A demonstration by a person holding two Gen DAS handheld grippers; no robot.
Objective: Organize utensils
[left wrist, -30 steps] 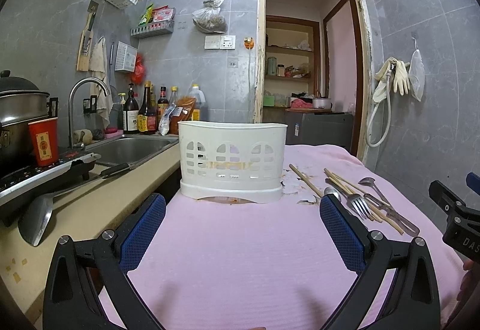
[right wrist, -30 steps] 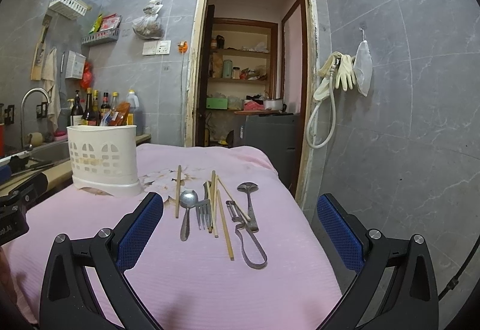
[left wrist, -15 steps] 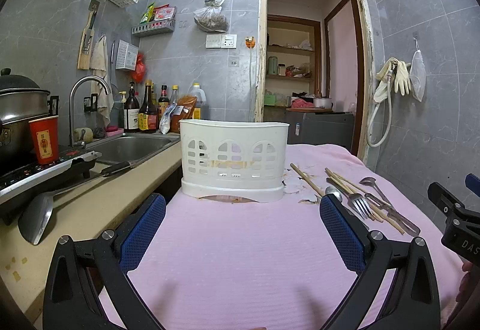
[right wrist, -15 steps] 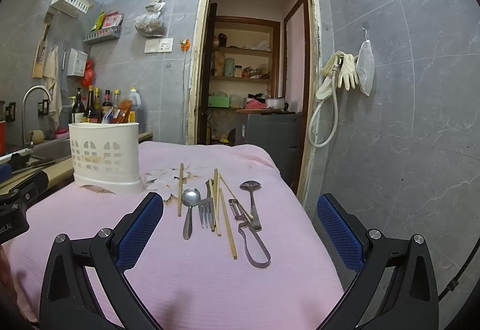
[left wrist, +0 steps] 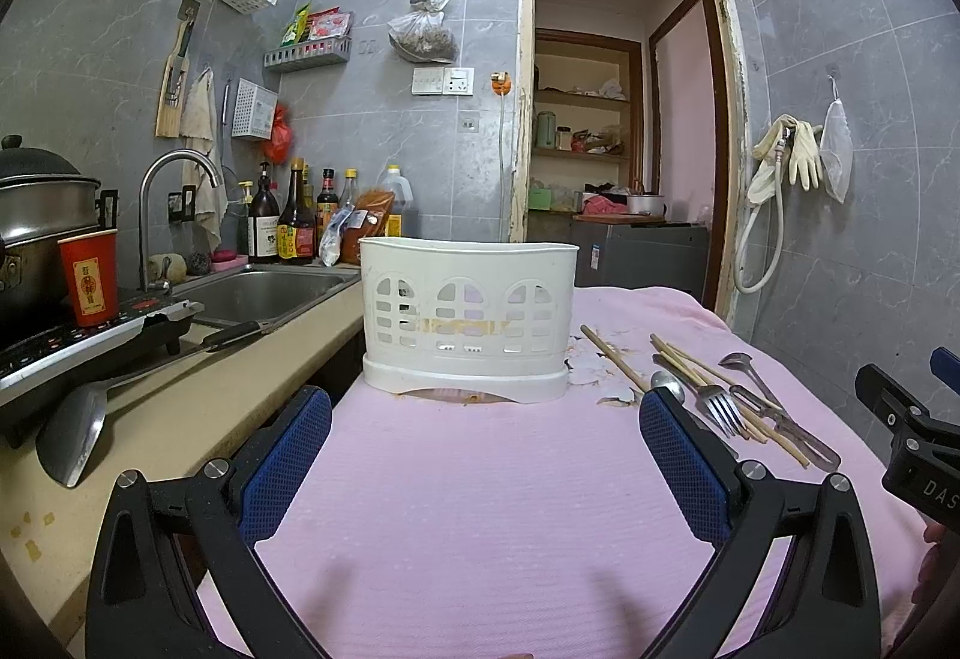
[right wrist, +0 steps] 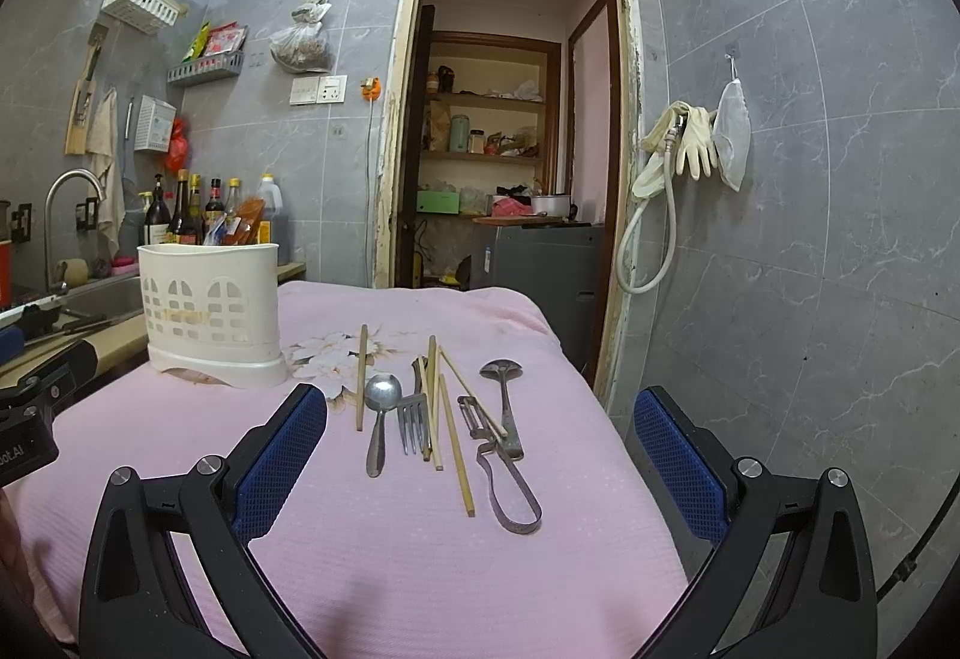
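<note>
- The left gripper [left wrist: 485, 455] is held wide open above the pink cloth [left wrist: 480, 479], with nothing between its blue pads.
- The right gripper [right wrist: 480, 449] is likewise spread wide and empty.
- A white utensil holder [left wrist: 468, 320] is seen upright near the cloth's far left edge.
- Chopsticks [right wrist: 360, 376], a spoon [right wrist: 380, 419], a fork [right wrist: 413, 419], a peeler [right wrist: 501, 464] and a ladle [right wrist: 503, 389] are laid loose toward the right edge.

utensils [right wrist: 432, 413] on cloth [right wrist: 390, 539], right of holder [right wrist: 210, 311]
</note>
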